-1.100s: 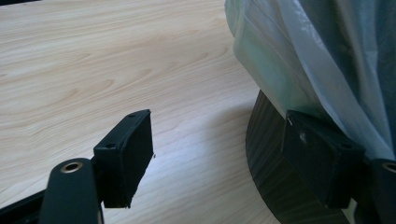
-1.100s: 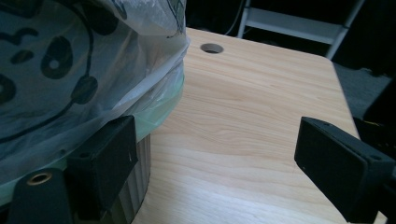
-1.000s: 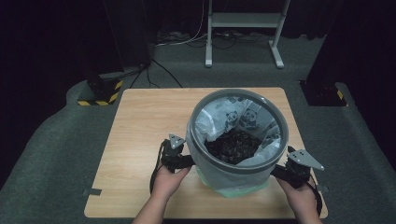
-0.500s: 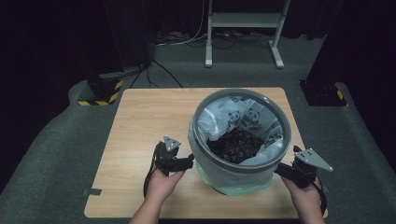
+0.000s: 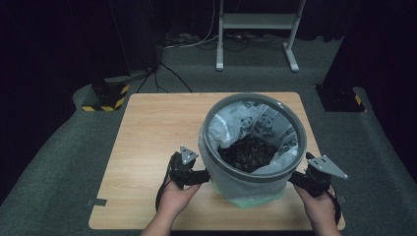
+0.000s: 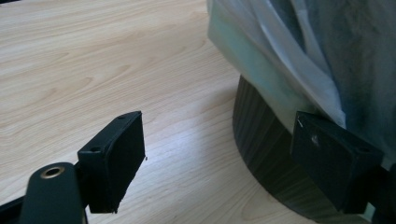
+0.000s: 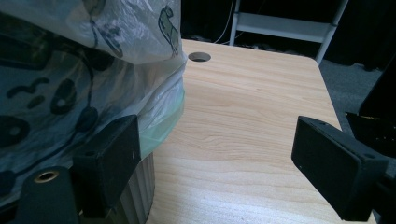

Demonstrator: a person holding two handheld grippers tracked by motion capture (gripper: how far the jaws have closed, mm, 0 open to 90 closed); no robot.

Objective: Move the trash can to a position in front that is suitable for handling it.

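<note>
- Round grey plastic waste bin (image 5: 255, 147) stands on the light wooden counter (image 5: 152, 132), right of centre and toward the near edge. It is lined with a translucent white bag printed with pandas (image 5: 246, 123); the bag's mouth is folded out over the rim, and a pale green hem hangs low on the outer wall. Dark crumpled waste (image 5: 248, 152) lies inside.
- Left gripper (image 5: 196, 176) sits at the bin's near-left side, low on the wall. Jaws spread wide, having just been opening; bare counter between them. In the left gripper view one jaw lies just beside the ribbed wall under the hanging bag skirt; contact cannot be confirmed.
- Right gripper (image 5: 301, 180) sits at the bin's near-right side. Jaws spread wide, pinching nothing. In the right gripper view one jaw is close against the bag skirt and ribbed wall, the other well out over open counter.
- Step in hand (judgement): both grippers flank the bin with no grip on bag or bin, apparently lining up to take the overhanging liner.
- Next move (judgement): each gripper would need to rise to the folded-over film, bring both jaws around a fold of plastic alone, then close. Thin film may slip or tear; the bin may shift if nudged.
</note>
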